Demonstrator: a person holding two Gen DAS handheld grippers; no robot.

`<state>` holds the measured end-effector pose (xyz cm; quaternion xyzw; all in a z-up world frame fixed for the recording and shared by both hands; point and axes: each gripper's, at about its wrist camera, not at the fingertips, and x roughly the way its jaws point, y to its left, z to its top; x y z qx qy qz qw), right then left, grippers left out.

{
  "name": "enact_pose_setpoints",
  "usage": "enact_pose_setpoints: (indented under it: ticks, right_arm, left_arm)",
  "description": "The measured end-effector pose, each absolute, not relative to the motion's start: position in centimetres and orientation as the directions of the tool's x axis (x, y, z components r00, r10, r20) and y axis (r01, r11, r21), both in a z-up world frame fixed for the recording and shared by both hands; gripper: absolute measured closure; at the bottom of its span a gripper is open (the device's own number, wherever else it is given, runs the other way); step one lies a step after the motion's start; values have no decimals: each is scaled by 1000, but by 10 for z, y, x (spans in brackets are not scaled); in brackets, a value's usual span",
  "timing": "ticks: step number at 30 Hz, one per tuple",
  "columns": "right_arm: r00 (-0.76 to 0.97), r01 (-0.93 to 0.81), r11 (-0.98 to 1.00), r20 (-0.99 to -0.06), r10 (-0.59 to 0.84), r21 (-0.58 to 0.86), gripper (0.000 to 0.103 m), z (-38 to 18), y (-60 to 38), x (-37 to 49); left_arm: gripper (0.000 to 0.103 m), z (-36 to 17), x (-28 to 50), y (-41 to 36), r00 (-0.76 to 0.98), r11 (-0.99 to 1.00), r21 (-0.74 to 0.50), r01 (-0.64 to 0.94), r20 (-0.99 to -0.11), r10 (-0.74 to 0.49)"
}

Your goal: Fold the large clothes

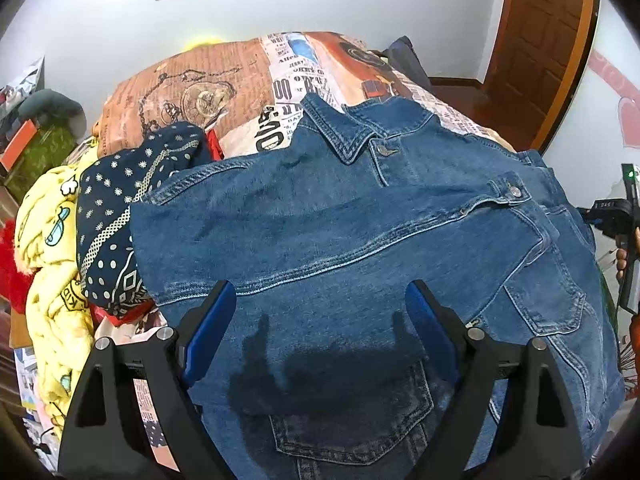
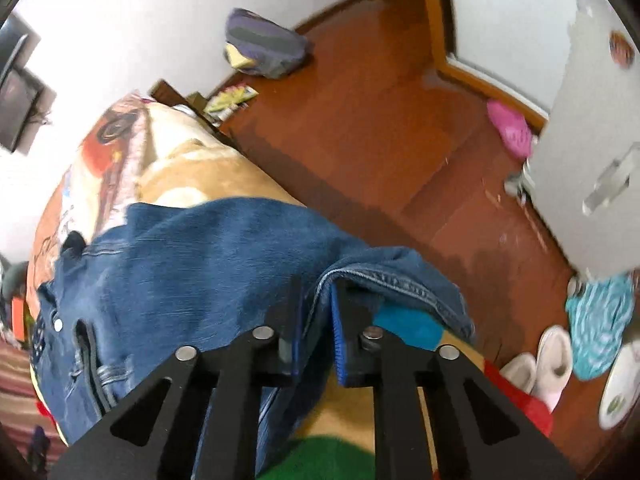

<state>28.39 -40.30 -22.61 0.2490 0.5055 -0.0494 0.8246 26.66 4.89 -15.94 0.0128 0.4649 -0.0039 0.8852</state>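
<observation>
My right claw point(image 2: 314, 320), low centre of its frame, is clamped on the jacket point(image 2: 192, 264) hem; denim runs from it up-left across the bed point(image 2: 176, 168). My left claw point(image 1: 320, 320) hangs apart over the jacket point(image 1: 340, 232), gripping nothing, collar point(image 1: 340, 132) at upper centre. The right side is likely to fold leftward.

A newspaper-print blanket point(image 1: 224, 92) covers the bed; a yellow cartoon blanket point(image 1: 48, 264), white slippers point(image 2: 554, 360) on the wooden floor point(image 2: 380, 128)
</observation>
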Motion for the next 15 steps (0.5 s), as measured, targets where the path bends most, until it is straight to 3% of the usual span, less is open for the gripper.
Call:
enact_pose_setpoints:
  ticks: [1, 8, 12, 13, 14, 15]
  right_arm:
    - [525, 296, 879, -832, 178, 374, 101, -212, -400, 280]
    - [694, 2, 936, -674, 253, 353, 101, -95, -343, 268]
    - [693, -79, 933, -653, 305, 352, 97, -78, -317, 259]
    - [681, -80, 927, -659, 320, 367, 85, -81, -316, 254]
    - [662, -64, 922, -675, 326, 383, 61, -88, -317, 251]
    - [647, -37, 918, -690, 324, 396, 49, -97, -321, 253]
  left_arm:
    - [17, -158, 266, 49, 569, 1000, 16, 19, -822, 2]
    - [17, -148, 258, 47, 592, 1000, -6, 27, -805, -21]
    - [17, -145, 251, 47, 603, 999, -19, 35, -797, -36]
    - [17, -145, 249, 47, 603, 999, -22, 38, -797, -40]
    - [17, -145, 248, 47, 601, 999, -24, 39, -798, -43]
    - [17, -146, 247, 48, 598, 999, -26, 41, -800, -46]
